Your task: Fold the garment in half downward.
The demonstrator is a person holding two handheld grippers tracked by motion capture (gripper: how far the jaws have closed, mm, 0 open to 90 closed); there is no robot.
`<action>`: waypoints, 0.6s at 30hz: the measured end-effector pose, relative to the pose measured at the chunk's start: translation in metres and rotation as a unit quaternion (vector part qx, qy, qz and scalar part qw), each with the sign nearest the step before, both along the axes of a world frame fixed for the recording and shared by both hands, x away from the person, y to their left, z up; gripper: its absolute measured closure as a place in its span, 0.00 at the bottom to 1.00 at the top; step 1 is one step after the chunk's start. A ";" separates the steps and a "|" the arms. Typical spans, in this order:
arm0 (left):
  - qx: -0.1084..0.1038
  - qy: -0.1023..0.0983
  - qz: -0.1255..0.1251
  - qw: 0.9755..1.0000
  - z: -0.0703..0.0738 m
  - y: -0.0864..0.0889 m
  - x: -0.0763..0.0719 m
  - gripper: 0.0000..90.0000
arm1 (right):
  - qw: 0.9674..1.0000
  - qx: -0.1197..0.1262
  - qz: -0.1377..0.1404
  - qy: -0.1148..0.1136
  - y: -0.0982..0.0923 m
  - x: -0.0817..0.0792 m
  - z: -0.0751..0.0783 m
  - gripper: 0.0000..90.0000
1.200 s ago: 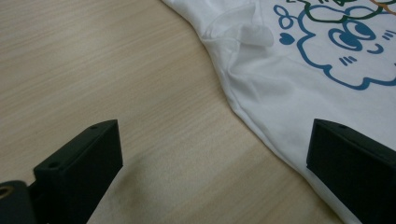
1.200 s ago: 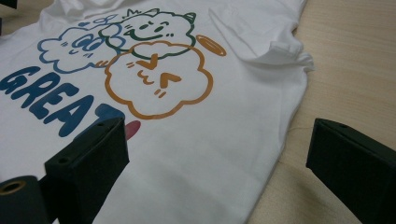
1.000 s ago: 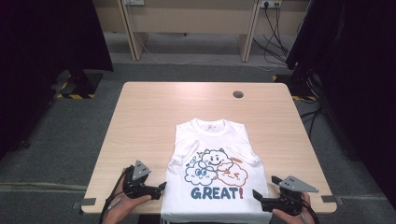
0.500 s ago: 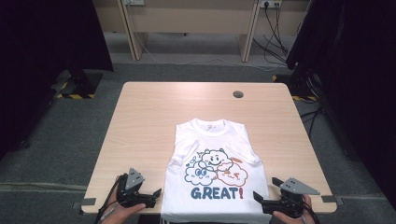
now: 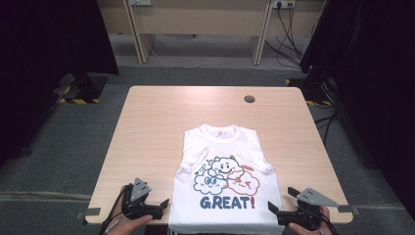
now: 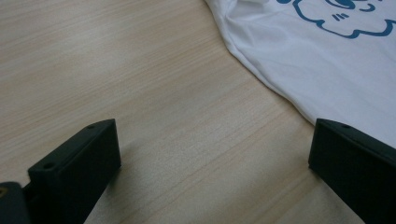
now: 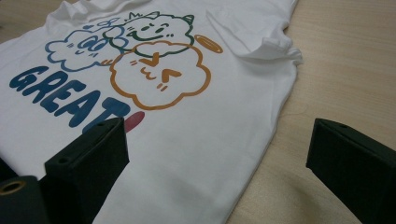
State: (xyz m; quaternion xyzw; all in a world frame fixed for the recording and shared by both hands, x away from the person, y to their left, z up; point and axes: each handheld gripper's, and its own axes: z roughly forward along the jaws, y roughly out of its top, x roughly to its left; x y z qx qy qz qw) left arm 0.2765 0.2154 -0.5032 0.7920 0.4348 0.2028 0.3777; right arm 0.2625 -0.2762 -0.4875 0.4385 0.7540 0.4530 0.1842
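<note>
A white "GREAT!" T-shirt (image 5: 226,181) lay flat, unfolded, at the bench's (image 5: 161,122) six o'clock edge; left tongs (image 5: 164,204) and right tongs (image 5: 273,210) flanked its hem, gaping wide, gripping nothing.

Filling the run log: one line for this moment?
left hand-held gripper: open, at T-shirt hem | right hand-held gripper: open, straddling edge | T-shirt: flat

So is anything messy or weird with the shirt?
A little. The white T-shirt lies flat on the table, print up, but its hem hangs over the near edge, and one sleeve is folded in and bunched. Both grippers, left and right, sit open beside it.
</note>
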 end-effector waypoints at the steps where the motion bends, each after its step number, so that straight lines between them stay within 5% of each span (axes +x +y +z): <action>1: 0.000 0.000 0.000 1.000 0.000 0.000 0.000 0.01 | 1.000 0.000 -0.001 0.000 0.000 0.000 0.000 0.06; 18: -0.009 0.003 0.003 1.000 0.002 0.001 -0.001 0.04 | 1.000 -0.007 -0.003 0.001 0.000 0.002 -0.001 0.06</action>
